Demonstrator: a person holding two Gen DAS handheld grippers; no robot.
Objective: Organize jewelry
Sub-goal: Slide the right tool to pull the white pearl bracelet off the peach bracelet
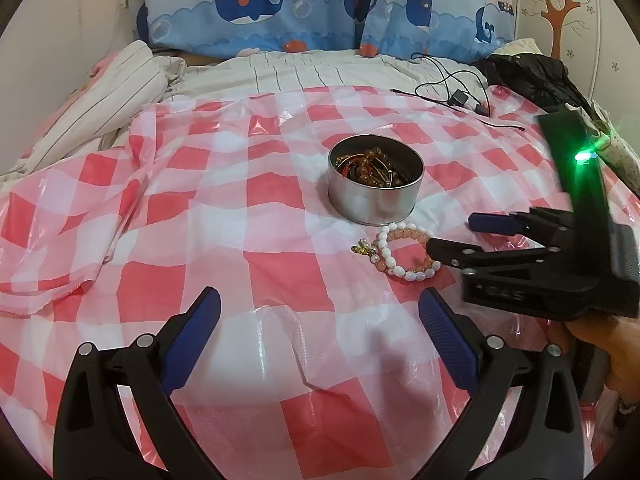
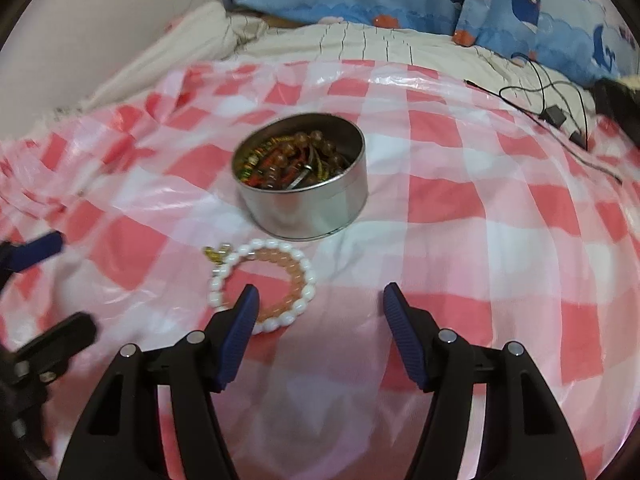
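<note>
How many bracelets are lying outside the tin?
1. The white and peach bead bracelet lies on the checked cloth, just in front of the tin. Others sit tangled inside the tin.
</note>
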